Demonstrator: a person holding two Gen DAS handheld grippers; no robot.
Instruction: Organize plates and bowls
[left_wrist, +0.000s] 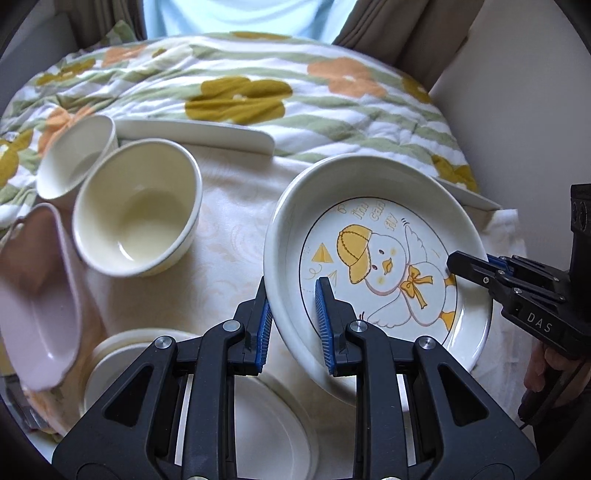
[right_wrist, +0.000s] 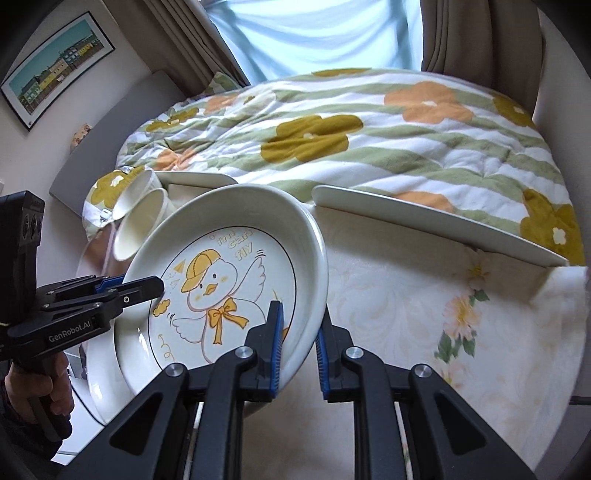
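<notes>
A white deep plate with a yellow duck picture is held tilted above the table by both grippers. My left gripper is shut on its near-left rim, one finger inside, one outside. My right gripper is shut on the opposite rim; it also shows in the left wrist view. The duck plate fills the middle left of the right wrist view, where the left gripper grips its left rim. A white plate lies under the left gripper.
Two cream bowls and a pink dish sit at the left. Long white platters lie at the table's far edge against a flowered quilt. A floral tablecloth covers the right side.
</notes>
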